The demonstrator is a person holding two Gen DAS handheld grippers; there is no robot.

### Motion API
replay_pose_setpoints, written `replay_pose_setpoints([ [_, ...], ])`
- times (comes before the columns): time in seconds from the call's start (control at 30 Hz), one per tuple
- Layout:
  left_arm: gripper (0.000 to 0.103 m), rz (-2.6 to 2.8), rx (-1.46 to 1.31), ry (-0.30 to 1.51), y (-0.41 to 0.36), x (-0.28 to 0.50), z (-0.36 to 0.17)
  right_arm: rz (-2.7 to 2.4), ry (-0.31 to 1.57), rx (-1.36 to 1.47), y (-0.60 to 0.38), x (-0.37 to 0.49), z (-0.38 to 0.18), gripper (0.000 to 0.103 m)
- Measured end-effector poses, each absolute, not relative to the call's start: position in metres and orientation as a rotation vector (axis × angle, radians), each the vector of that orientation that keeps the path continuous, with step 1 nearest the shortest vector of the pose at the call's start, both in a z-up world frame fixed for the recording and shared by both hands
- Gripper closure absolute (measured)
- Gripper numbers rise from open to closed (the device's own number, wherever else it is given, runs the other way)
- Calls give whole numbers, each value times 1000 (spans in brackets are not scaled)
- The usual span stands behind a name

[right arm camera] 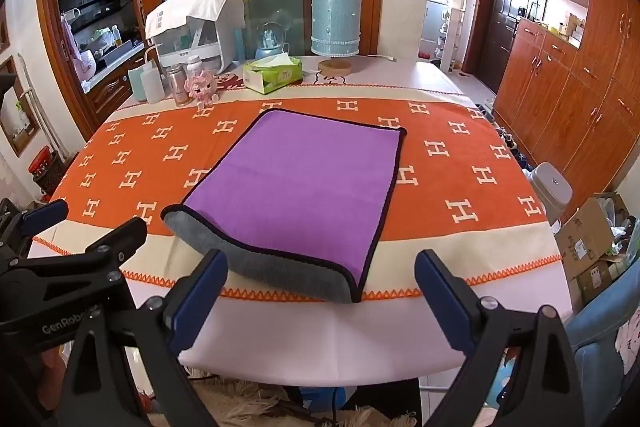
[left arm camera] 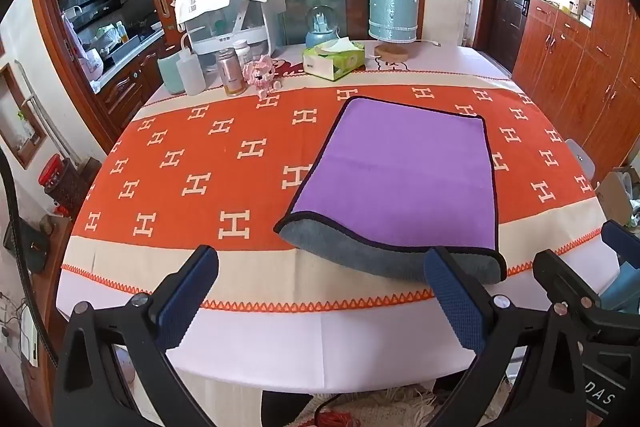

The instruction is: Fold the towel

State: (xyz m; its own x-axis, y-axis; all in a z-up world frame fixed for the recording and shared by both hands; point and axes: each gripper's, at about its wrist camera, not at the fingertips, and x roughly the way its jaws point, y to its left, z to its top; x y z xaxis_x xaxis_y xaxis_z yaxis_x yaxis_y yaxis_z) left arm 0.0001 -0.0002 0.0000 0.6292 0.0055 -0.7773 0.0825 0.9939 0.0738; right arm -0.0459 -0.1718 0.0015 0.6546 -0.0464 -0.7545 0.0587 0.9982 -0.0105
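Note:
A purple towel (left arm camera: 404, 171) with a dark edge and grey underside lies folded in two on the orange tablecloth; the grey lower layer shows along its near edge. It also shows in the right wrist view (right arm camera: 304, 187). My left gripper (left arm camera: 320, 295) is open and empty, hovering above the table's near edge, left of the towel's near edge. My right gripper (right arm camera: 320, 295) is open and empty, just before the towel's near right corner. Each gripper shows in the other's view: the right one (left arm camera: 580, 267) and the left one (right arm camera: 80, 227).
At the table's far side stand a tissue box (left arm camera: 334, 61), a blue lamp (left arm camera: 394, 11), bottles (left arm camera: 230, 71), a pink toy (left arm camera: 264, 75) and a white appliance (left arm camera: 228, 15). Wooden cabinets (right arm camera: 568, 87) line the right wall. A cardboard box (right arm camera: 592, 239) sits right of the table.

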Motion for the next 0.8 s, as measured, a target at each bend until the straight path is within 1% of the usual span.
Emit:
replay_pose_setpoints([
  [0.8, 1, -55, 99, 891, -4, 5, -6, -68, 860, 10, -169, -41, 4, 8],
])
